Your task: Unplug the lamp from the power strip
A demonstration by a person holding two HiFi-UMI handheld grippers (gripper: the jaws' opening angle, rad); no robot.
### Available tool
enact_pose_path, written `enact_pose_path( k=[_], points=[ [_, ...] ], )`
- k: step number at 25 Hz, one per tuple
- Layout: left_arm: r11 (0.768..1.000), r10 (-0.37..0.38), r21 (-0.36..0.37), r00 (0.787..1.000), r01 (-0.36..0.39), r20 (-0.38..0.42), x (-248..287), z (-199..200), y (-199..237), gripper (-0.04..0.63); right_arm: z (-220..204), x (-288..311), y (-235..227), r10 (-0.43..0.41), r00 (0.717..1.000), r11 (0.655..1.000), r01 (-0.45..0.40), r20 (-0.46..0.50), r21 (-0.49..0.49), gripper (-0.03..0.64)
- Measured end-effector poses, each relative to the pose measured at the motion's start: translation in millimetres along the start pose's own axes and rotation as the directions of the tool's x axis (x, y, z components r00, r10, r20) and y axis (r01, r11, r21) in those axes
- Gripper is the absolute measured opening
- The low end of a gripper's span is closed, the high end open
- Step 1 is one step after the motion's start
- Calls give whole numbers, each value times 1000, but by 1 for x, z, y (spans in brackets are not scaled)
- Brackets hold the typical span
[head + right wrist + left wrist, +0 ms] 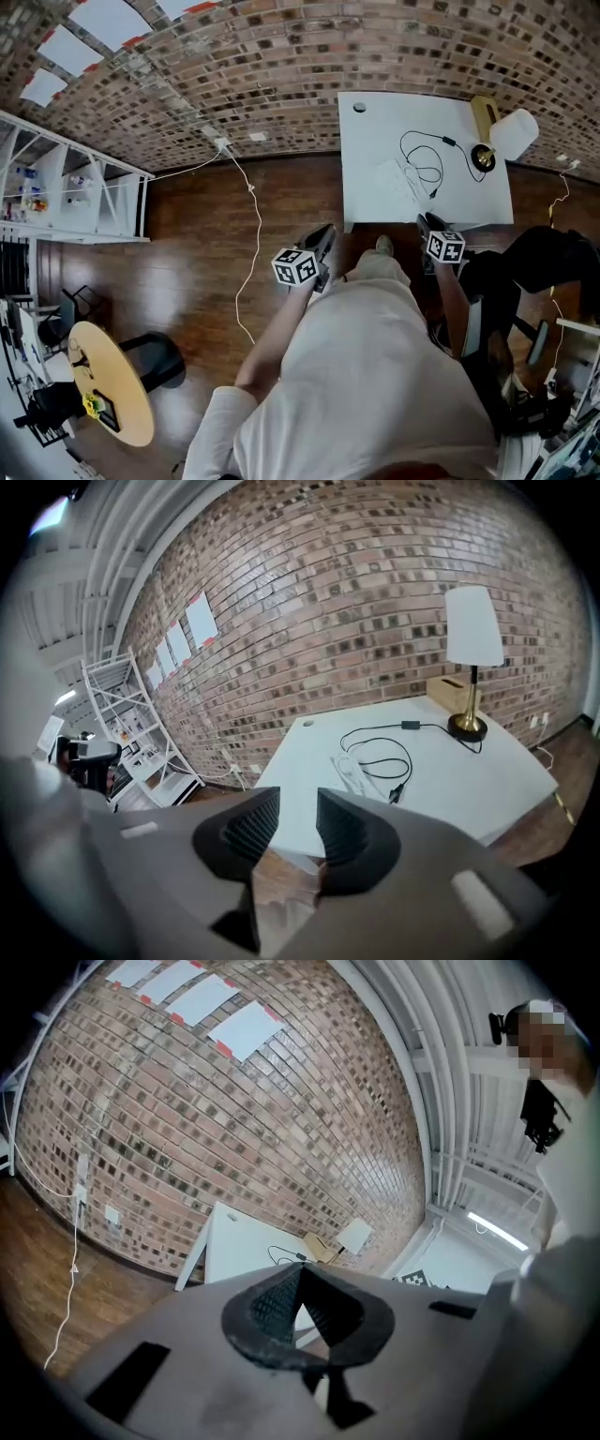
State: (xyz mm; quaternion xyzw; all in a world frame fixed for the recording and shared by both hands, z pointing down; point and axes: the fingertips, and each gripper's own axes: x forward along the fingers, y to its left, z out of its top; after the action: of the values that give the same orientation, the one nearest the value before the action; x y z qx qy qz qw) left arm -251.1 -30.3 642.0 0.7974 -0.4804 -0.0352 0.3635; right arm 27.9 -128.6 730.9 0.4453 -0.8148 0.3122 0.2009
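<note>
The brick wall and the wood floor fill most of what we see. The white table stands against that wall, and we are short of it, with both grippers held out over the floor and well apart from anything on the tabletop.

The lamp, with a white shade on a brass base, stands at the table's far right corner beside a wooden box. Its black cord loops across the tabletop toward the white power strip, which lies near the middle. The black plug sits at the strip's near end, though it is too small for us to confirm how it is seated.

Our left gripper has its jaws closed together, tip against tip, on nothing. Our right gripper has its jaws parted with only floor showing between them.

We judge the plug to be small, hard and easy to pinch across its body. The cord is limp and should not be the pulling point. The strip looks light and would likely slide or lift, so we expect to pin it down with one gripper while the other draws the plug straight out.
</note>
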Motion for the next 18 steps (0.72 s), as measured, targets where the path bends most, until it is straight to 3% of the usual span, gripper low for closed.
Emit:
enact_pose_path(
  k=[10, 18],
  points=[
    [1000, -17, -15, 999, 17, 29, -15, -9, -6, 3, -18, -5, 46, 42, 999, 999, -42, -12, -4, 106],
    [1000, -29, 11, 999, 29, 22, -10, -9, -28, 2, -35, -26, 34, 77, 997, 997, -77, -9, 29, 94]
  ],
)
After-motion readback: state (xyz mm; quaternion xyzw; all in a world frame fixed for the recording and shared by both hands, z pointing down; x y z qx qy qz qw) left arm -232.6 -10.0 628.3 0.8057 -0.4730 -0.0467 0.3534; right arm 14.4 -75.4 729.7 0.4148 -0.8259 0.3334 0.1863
